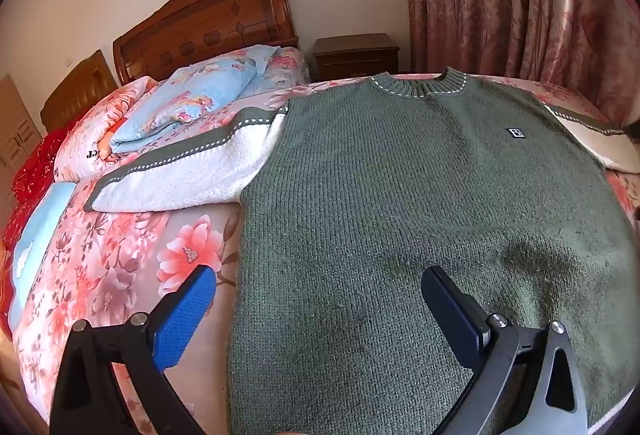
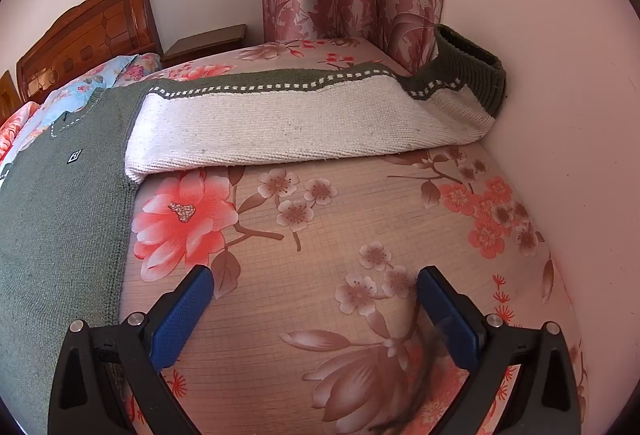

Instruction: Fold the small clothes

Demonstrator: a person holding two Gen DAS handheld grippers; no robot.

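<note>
A green knitted sweater [image 1: 400, 203] with white sleeves lies spread flat, front up, on the floral bed. In the left wrist view my left gripper [image 1: 318, 281] hovers open over the sweater's lower left edge, with nothing between its blue pads [image 1: 184, 315]. The left sleeve [image 1: 192, 167] stretches out sideways. In the right wrist view the sweater's body [image 2: 60, 215] fills the left side and its right sleeve [image 2: 300, 127] reaches to a green cuff [image 2: 472, 67] against the wall. My right gripper [image 2: 316, 281] stands open above bare bedsheet, apart from the sweater.
Folded floral quilts and a blue pillow [image 1: 192, 103] are piled at the bed's head by a wooden headboard [image 1: 208, 23]. A nightstand [image 1: 356, 55] and pink floral curtains [image 1: 520, 3] stand behind. A pink wall [image 2: 560, 155] borders the bed on the right.
</note>
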